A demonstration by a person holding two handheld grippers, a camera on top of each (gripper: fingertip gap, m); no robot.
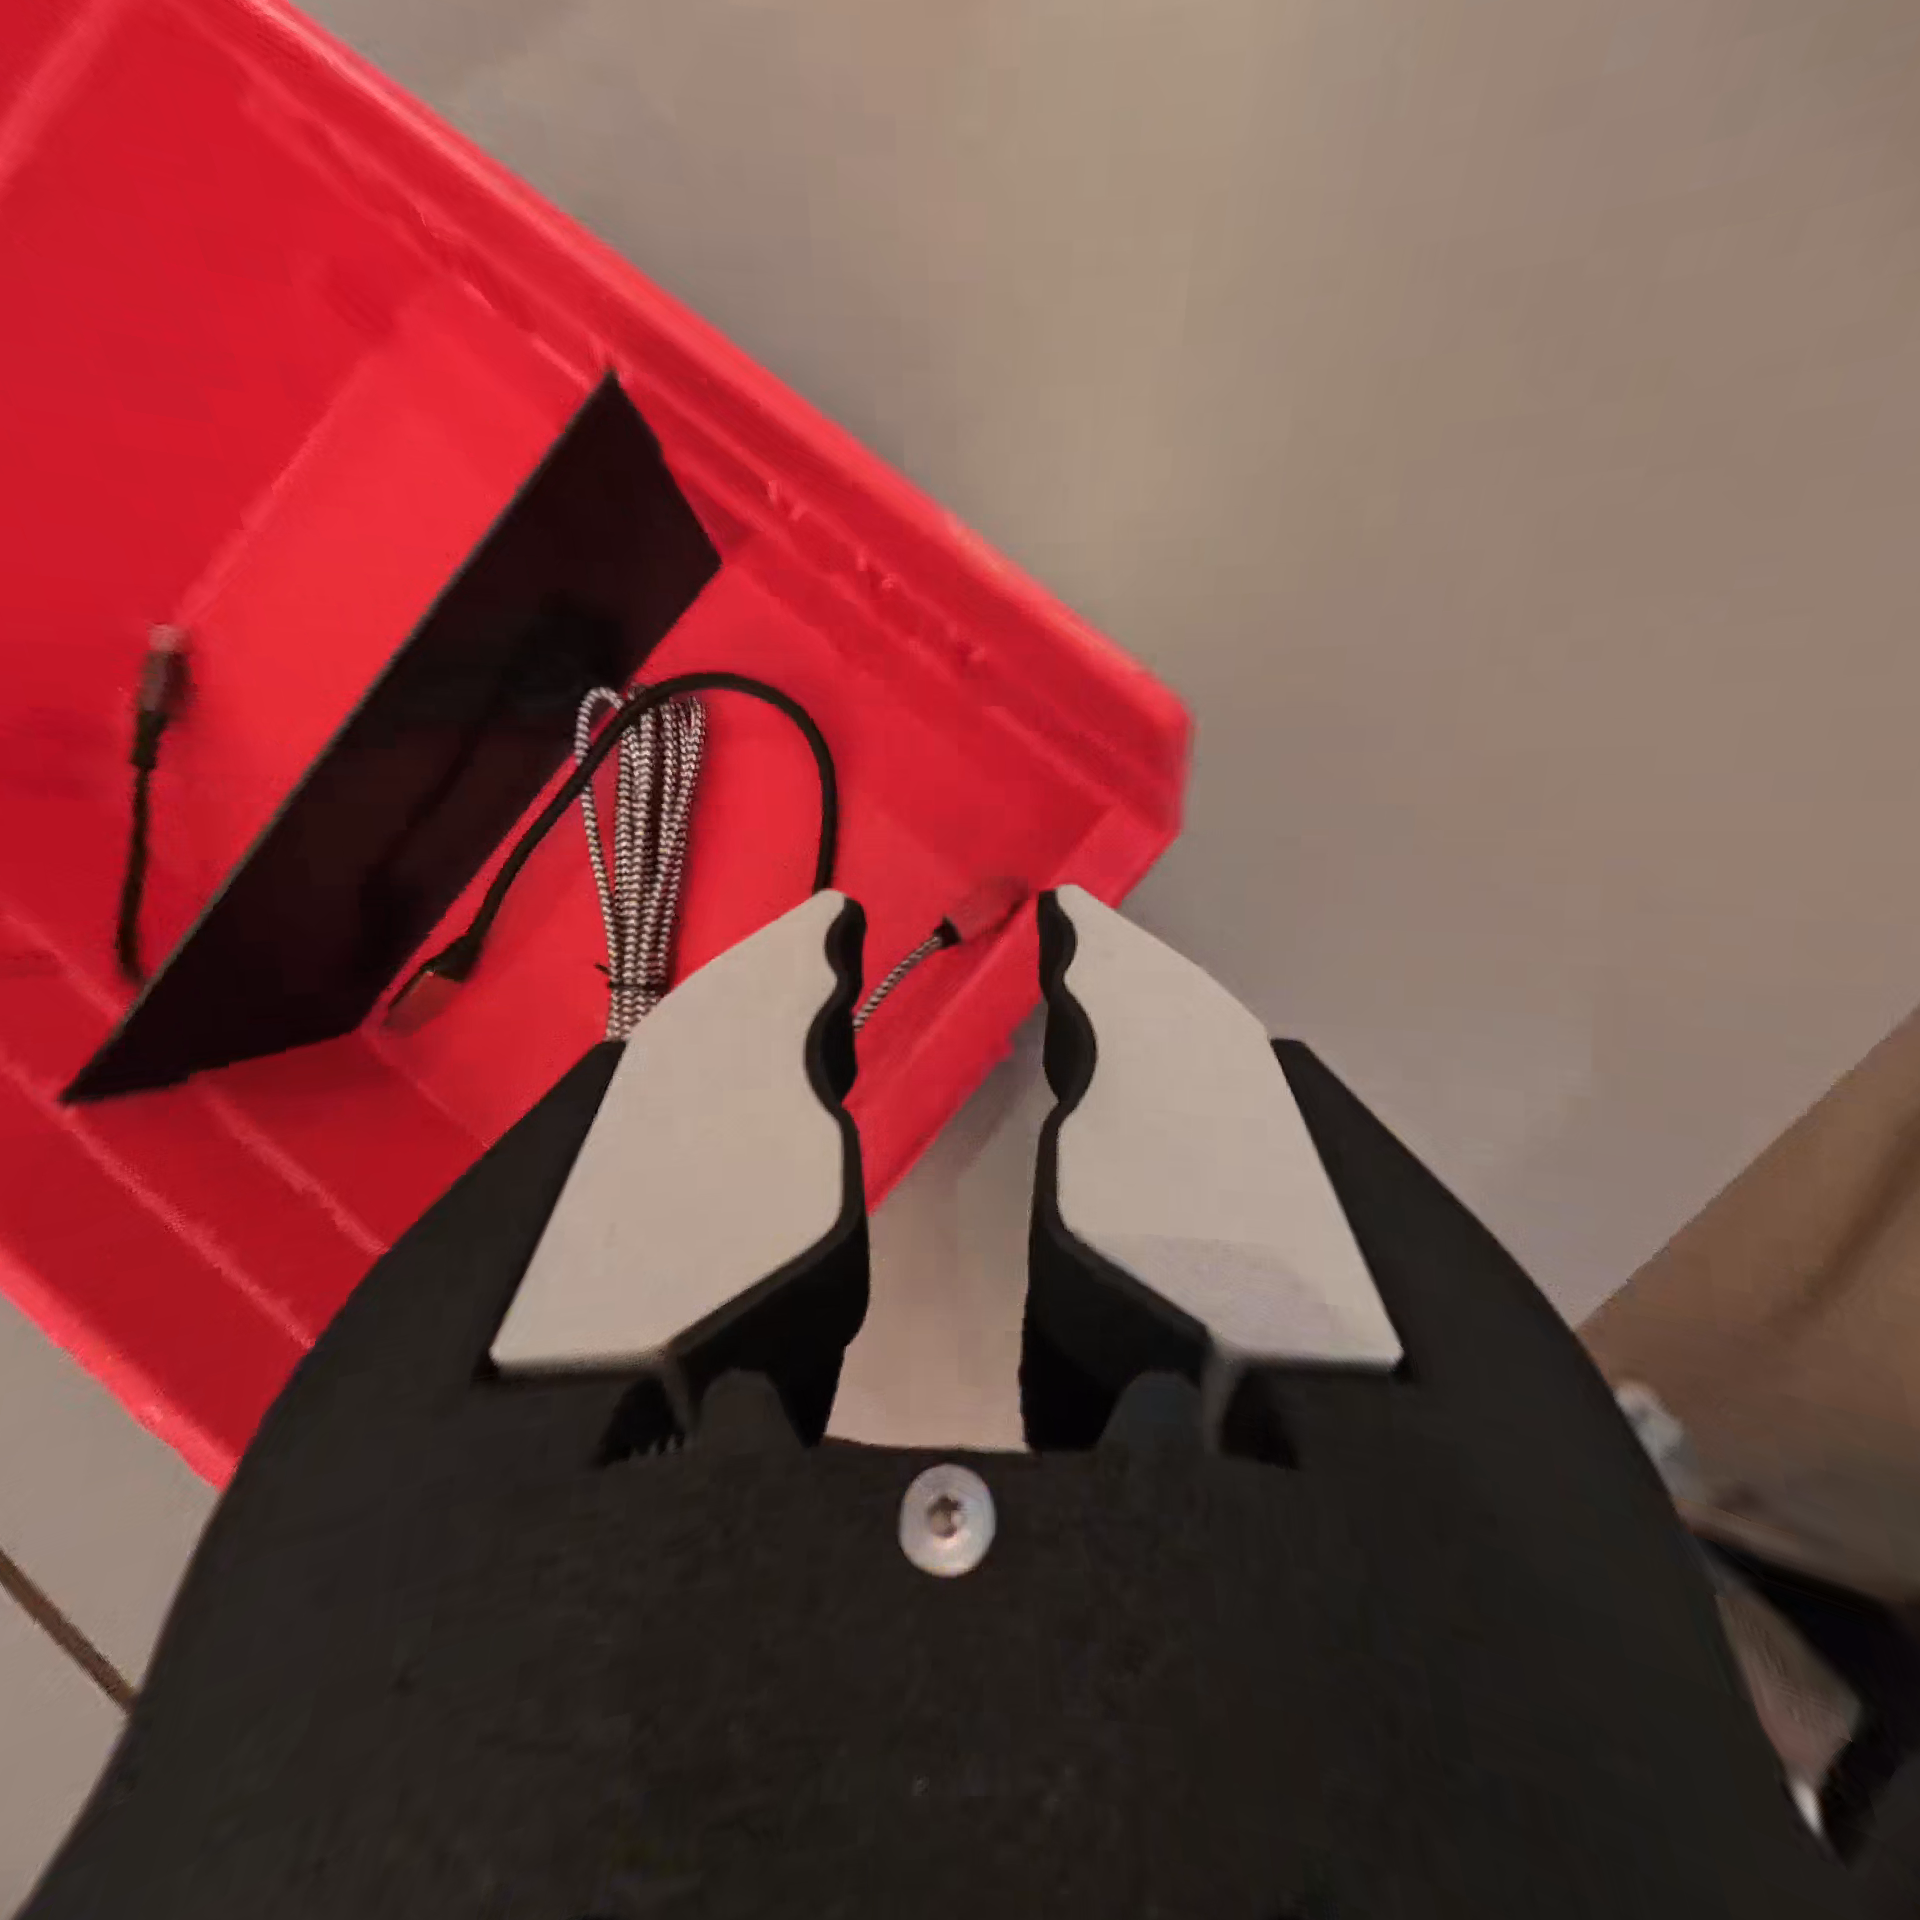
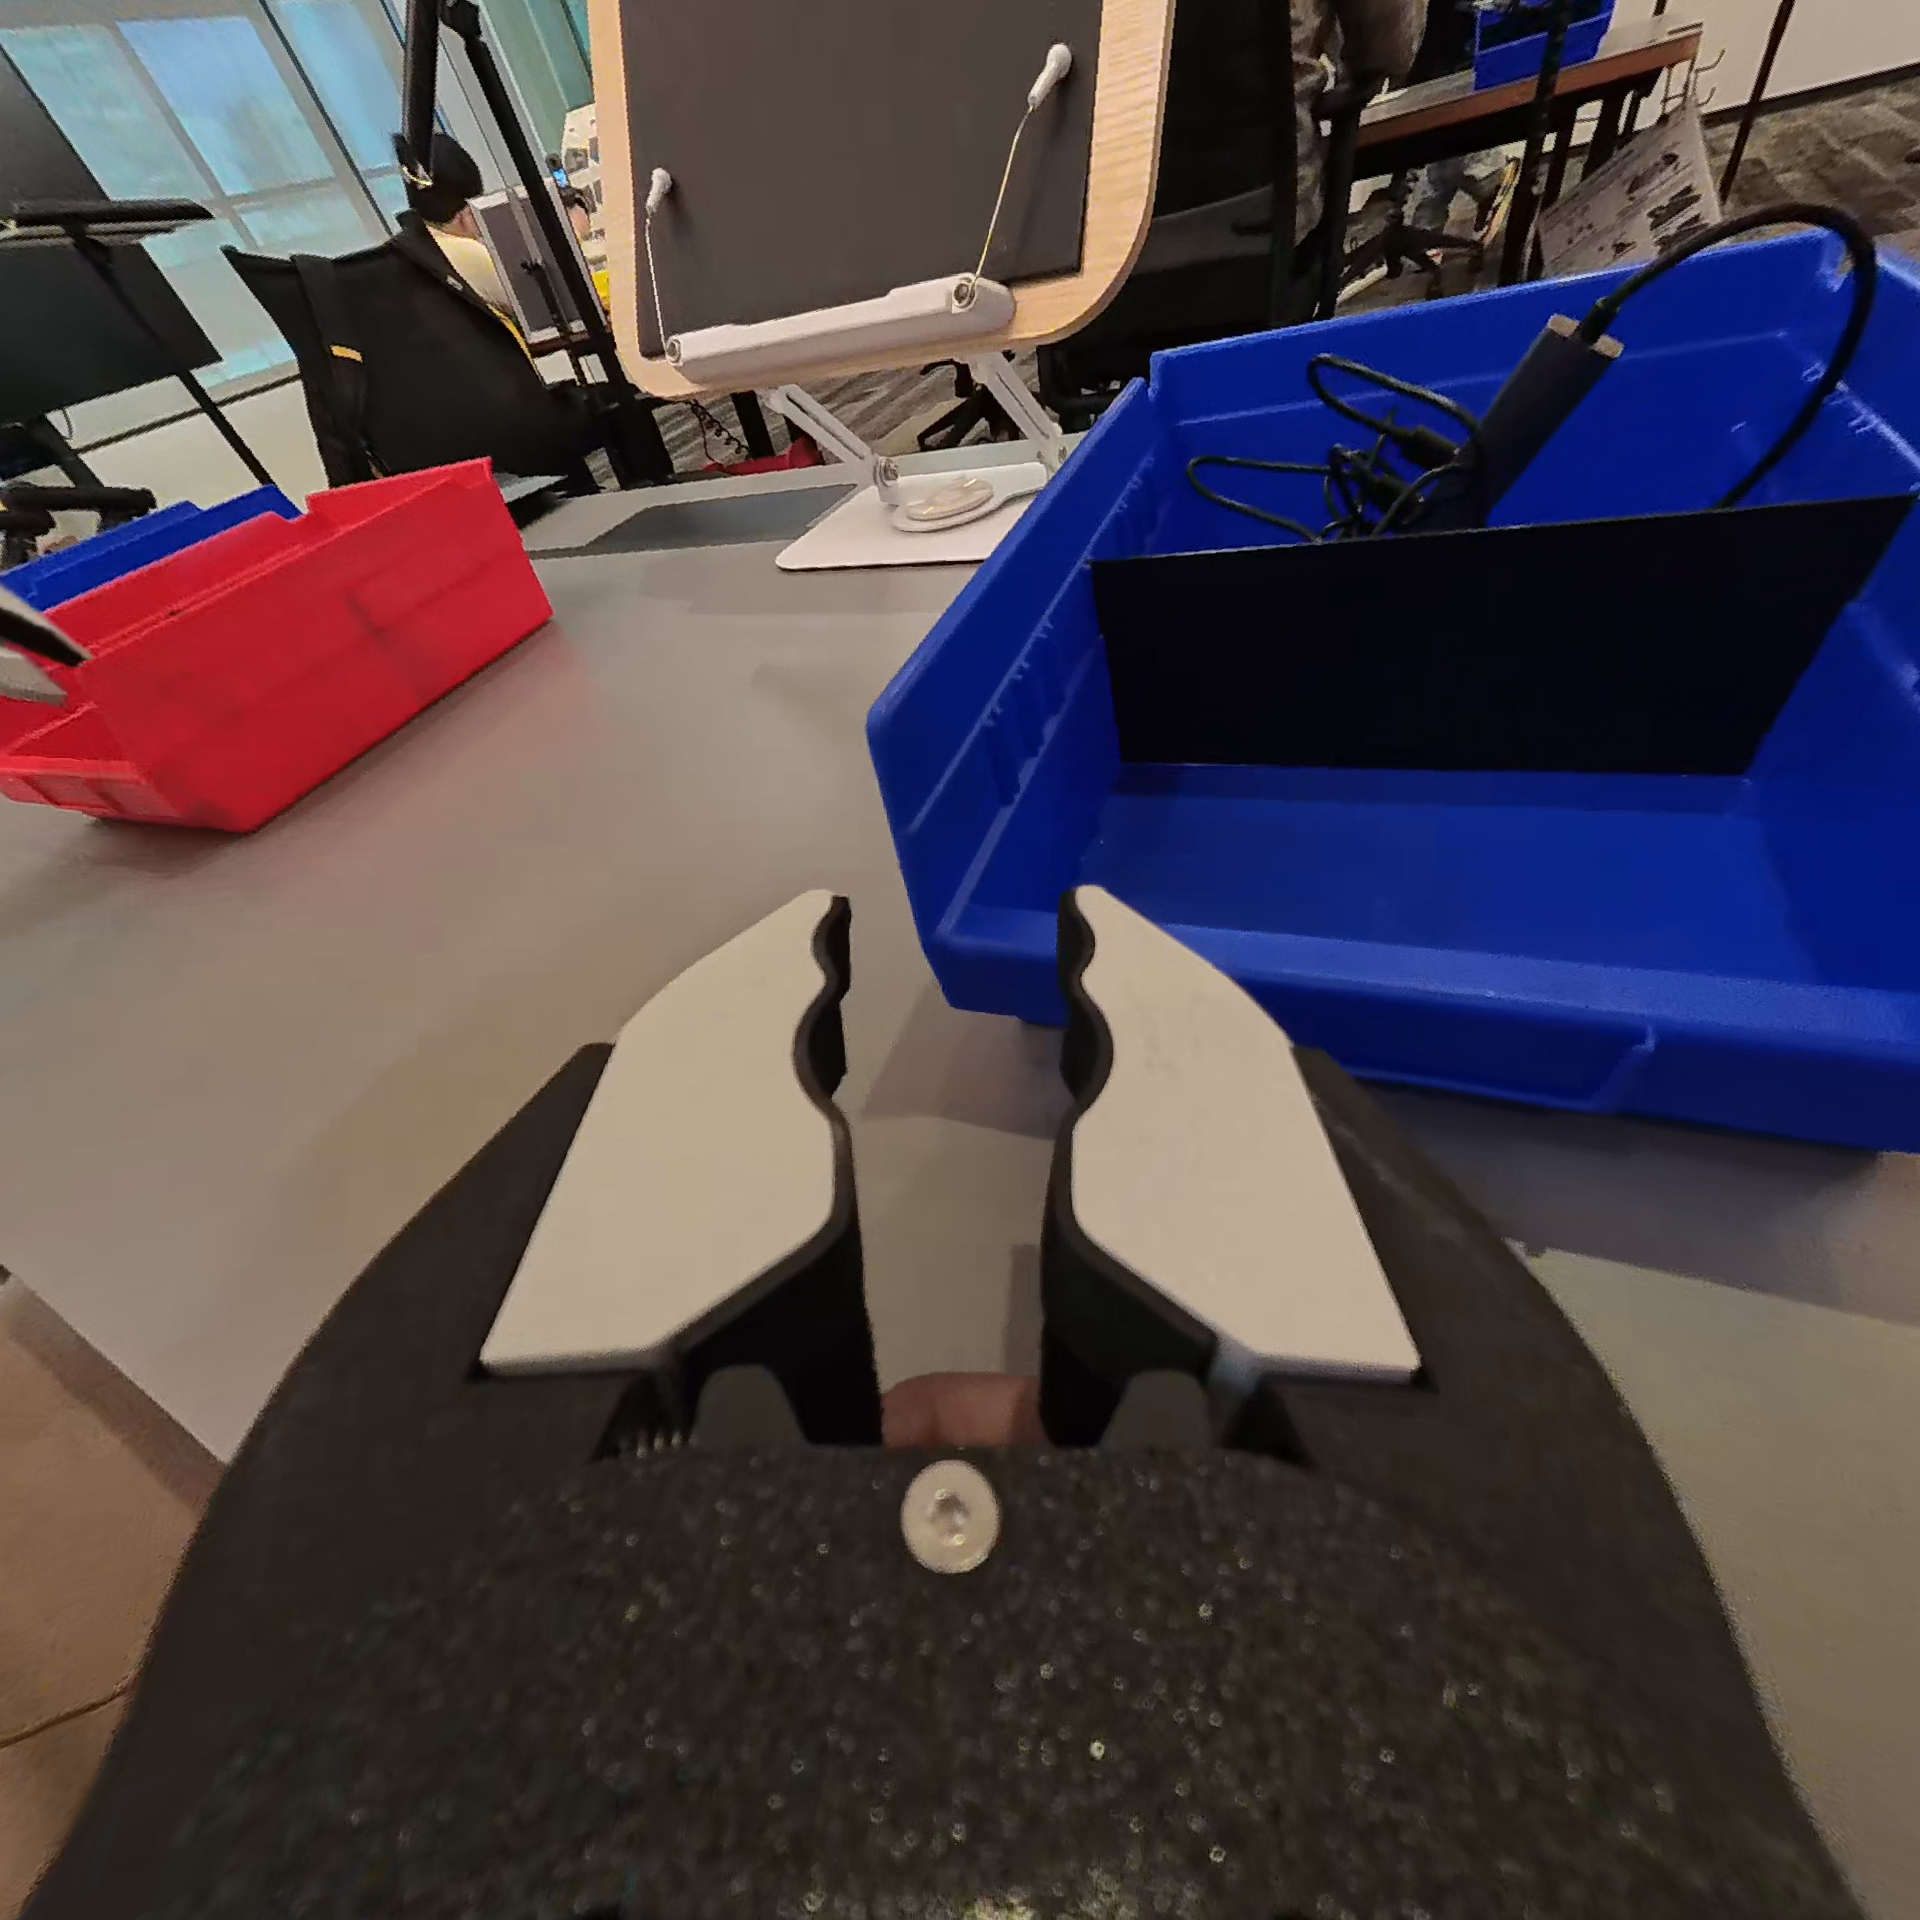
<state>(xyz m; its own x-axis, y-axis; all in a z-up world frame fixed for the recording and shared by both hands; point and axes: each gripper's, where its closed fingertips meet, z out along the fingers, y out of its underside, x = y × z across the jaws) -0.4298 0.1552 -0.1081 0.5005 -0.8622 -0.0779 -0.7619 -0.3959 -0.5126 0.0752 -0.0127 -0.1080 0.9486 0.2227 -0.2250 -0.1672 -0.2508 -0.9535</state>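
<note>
Left gripper (image 1: pixel 951 914), jaws apart and empty, hung over the red bin's (image 1: pixel 312 364) braided cable (image 1: pixel 644 831); right gripper (image 2: pixel 951 925), likewise apart, faced the blue bin (image 2: pixel 1455 935).

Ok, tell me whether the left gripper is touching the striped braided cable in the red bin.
Cannot tell. In the left wrist view the open left gripper overlaps the braided cable, but their heights are unclear.

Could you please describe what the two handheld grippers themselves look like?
Both look alike. The left gripper and right gripper each have a wide, textured black body with one silver screw. Their jaws are two flat light-grey plates, edged inside with wavy black pads. No cables or sleeves show.
</note>
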